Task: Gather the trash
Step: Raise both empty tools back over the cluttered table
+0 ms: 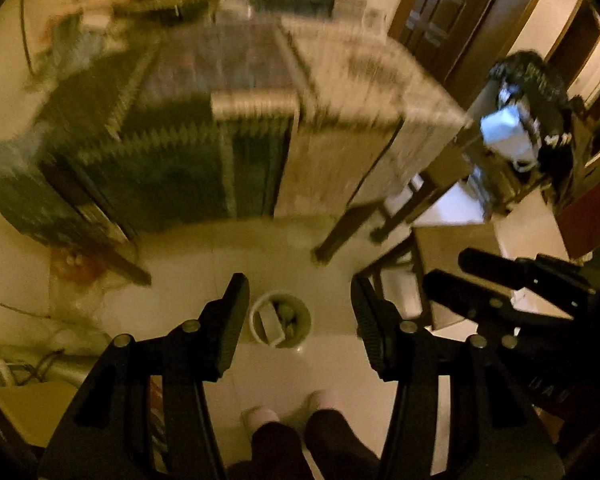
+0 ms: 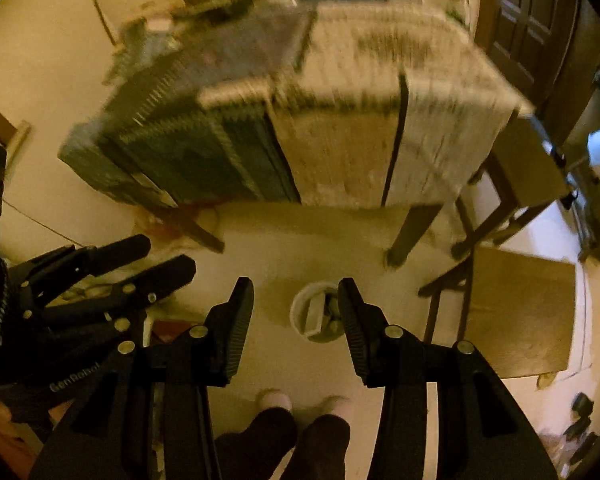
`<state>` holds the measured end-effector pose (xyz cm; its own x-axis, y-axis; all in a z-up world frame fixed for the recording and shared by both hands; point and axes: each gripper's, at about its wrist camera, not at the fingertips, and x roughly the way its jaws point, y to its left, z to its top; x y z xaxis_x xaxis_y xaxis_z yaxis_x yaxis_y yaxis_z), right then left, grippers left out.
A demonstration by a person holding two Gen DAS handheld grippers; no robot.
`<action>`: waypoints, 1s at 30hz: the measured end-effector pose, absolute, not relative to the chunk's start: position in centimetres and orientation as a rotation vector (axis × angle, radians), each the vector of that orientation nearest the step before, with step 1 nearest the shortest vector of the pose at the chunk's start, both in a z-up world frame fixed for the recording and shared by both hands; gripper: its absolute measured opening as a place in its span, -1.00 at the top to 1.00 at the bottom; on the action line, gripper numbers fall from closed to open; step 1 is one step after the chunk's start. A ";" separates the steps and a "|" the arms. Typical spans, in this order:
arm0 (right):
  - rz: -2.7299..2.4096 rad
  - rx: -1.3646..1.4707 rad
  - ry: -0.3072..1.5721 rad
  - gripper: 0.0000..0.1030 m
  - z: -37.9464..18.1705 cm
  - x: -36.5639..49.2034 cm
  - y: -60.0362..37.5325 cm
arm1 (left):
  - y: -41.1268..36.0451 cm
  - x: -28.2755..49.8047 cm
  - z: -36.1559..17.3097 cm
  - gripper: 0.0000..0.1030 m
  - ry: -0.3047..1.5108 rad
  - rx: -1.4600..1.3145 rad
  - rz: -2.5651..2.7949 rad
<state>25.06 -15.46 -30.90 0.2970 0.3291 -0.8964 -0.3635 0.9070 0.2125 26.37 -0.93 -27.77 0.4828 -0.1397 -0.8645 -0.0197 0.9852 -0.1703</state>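
A small white trash bin stands on the pale floor, holding a white box and some crumpled trash. It also shows in the right wrist view. My left gripper is open and empty, held high above the bin. My right gripper is open and empty too, also high over the bin. Each gripper shows in the other's view: the right one at the right, the left one at the left. Both views are motion-blurred.
A table with a patterned cloth fills the upper view, clutter on its far side. Wooden stools stand to the right. A dark door is at back right. My feet are below. Plastic bags lie at left.
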 end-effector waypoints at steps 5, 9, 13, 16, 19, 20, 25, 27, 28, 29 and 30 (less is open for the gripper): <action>0.474 -0.044 1.054 0.22 -23.1 23.1 -15.0 | -0.4 23.8 -19.3 -0.01 0.906 -0.143 -0.071; 0.467 -0.034 0.915 0.22 -16.5 21.3 -15.1 | 0.5 21.3 -13.4 -0.01 0.776 -0.126 -0.033; 0.464 -0.017 0.770 0.22 -10.6 19.5 -15.0 | 2.2 18.5 -8.1 -0.01 0.654 -0.121 -0.037; 0.454 -0.009 0.669 0.11 -6.9 18.1 -14.8 | 3.3 16.9 -5.0 -0.01 0.577 -0.124 -0.045; 0.447 0.013 0.570 -0.13 -4.1 16.7 -14.5 | 4.3 15.3 -2.3 -0.07 0.504 -0.124 -0.055; 0.446 0.018 0.544 -0.16 -3.5 16.3 -14.5 | 4.6 14.8 -1.5 -0.09 0.481 -0.123 -0.055; 0.419 0.023 0.442 -0.41 -1.9 14.7 -14.2 | 5.8 12.9 1.3 -0.39 0.394 -0.126 -0.044; 0.409 0.032 0.415 -0.61 -1.6 14.4 -14.4 | 6.2 12.6 2.0 -0.61 0.367 -0.126 -0.035; 0.400 0.035 0.408 -0.73 -1.6 14.5 -14.5 | 6.2 12.7 2.1 -0.81 0.358 -0.127 -0.033; 0.392 0.035 0.405 -0.83 -1.5 14.6 -14.5 | 6.3 12.8 2.2 -0.88 0.349 -0.129 -0.032; 0.377 0.032 0.400 -0.88 -1.5 14.9 -14.6 | 6.5 13.0 2.3 -0.91 0.339 -0.132 -0.030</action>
